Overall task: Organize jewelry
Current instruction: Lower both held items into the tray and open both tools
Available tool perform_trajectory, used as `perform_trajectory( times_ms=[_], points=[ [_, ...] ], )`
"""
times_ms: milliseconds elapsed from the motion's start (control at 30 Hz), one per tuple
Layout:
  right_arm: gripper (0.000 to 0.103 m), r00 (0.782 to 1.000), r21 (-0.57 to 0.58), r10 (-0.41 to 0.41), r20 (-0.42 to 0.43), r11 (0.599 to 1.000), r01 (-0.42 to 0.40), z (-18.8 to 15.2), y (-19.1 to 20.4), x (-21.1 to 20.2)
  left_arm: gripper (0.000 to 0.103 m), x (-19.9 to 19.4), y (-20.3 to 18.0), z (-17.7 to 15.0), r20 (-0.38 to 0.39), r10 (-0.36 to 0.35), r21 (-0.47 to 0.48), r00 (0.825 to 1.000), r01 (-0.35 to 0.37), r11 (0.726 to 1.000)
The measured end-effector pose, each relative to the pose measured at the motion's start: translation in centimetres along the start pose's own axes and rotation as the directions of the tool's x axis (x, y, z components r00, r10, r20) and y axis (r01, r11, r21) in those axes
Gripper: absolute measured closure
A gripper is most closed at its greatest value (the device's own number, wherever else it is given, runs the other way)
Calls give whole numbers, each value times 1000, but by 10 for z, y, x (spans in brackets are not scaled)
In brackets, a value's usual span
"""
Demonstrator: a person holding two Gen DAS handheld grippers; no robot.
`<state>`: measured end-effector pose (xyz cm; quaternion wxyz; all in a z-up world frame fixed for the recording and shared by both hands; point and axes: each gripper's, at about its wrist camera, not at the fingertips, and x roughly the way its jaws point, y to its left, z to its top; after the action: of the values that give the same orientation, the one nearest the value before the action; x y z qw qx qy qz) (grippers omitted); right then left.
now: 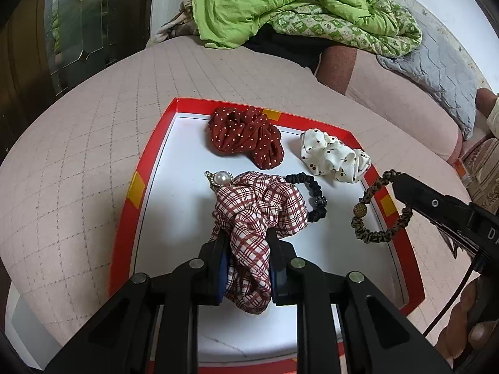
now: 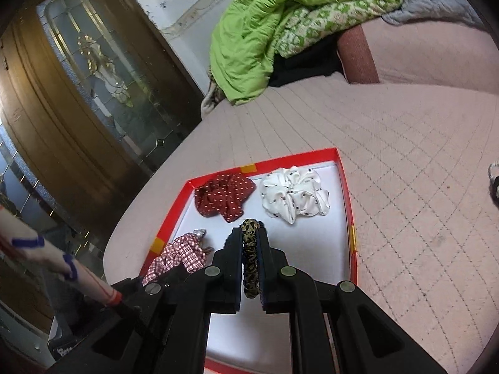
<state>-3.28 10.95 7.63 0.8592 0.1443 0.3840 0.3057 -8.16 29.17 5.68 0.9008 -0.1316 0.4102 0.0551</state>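
A red-rimmed white tray (image 1: 149, 168) lies on a pink quilted bed. My left gripper (image 1: 246, 243) is shut on a red plaid scrunchie (image 1: 259, 208) over the tray's middle. A pearl clip (image 1: 222, 177) and a black hair tie (image 1: 313, 196) lie beside it. A dark red dotted scrunchie (image 1: 246, 137) and a white spotted scrunchie (image 1: 333, 155) lie at the tray's far side. My right gripper (image 2: 250, 233) is shut on a leopard-print hair tie (image 2: 249, 249), which hangs over the tray's right rim in the left wrist view (image 1: 374, 215).
A green quilt (image 1: 280, 3) is heaped at the bed's far end, with a grey pillow (image 1: 443, 71) to its right. A wooden door with a glass pane (image 2: 93, 93) stands to the left. The tray (image 2: 346, 193) is near the bed's edge.
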Motion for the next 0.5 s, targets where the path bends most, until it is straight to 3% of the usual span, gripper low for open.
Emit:
perform_trajectory(
  times_ms=[500],
  points=[
    [93,995,26,-84,-63,996,86,2,-22,22,84,15,-4,3,-30,33,2,999,-33,999]
  ],
)
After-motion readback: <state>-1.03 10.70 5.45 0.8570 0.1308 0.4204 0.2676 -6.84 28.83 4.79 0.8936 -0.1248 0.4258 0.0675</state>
